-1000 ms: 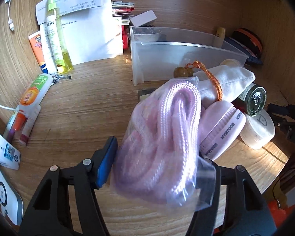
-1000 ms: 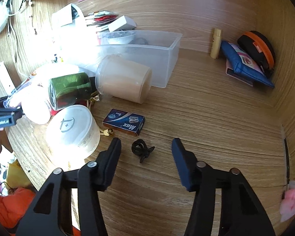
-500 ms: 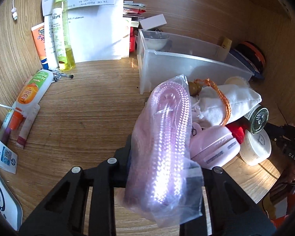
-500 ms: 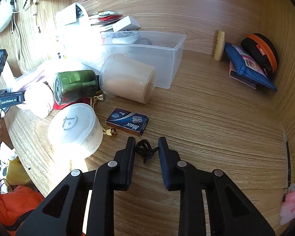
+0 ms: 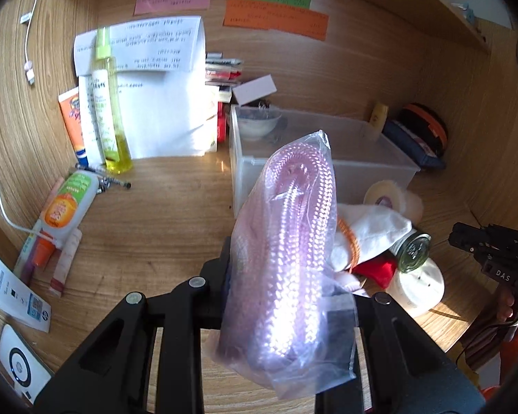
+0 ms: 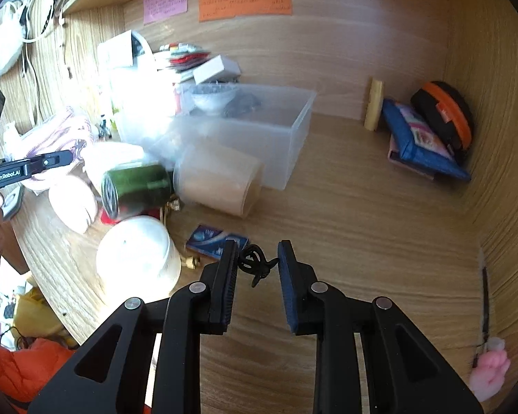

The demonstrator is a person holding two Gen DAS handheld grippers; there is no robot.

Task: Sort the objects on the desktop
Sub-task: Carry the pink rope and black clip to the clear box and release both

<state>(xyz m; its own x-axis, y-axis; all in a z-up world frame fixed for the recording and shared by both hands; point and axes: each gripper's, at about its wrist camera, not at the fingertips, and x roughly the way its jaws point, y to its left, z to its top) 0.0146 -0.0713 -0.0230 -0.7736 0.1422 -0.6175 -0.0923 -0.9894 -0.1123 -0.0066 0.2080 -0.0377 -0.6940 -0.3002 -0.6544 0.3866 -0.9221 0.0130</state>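
Note:
My left gripper [image 5: 283, 276] is shut on a clear bag of pink rope [image 5: 286, 262] and holds it up above the desk, in front of the clear plastic bin [image 5: 328, 165]. The bag hides its fingertips. My right gripper [image 6: 257, 258] is shut on a small black hair clip [image 6: 253, 264], lifted off the desk; the clip spans the narrow gap between the pads. The clear bin also shows in the right wrist view [image 6: 286, 145], with a small bowl [image 6: 212, 98] inside. The left gripper with the pink bag shows at the left edge [image 6: 45, 162].
Near the bin lie a white cloth pouch [image 5: 373, 234], a green jar [image 6: 134, 186], a white round tub [image 6: 138, 258], a beige cylinder [image 6: 221, 179] and a blue box [image 6: 214, 238]. Bottles and tubes [image 5: 107, 110] stand left. Pouches [image 6: 428, 138] lie right.
My left gripper closed on the rope bag and lifted it up. My right gripper closed on the black clip and raised it off the desk.

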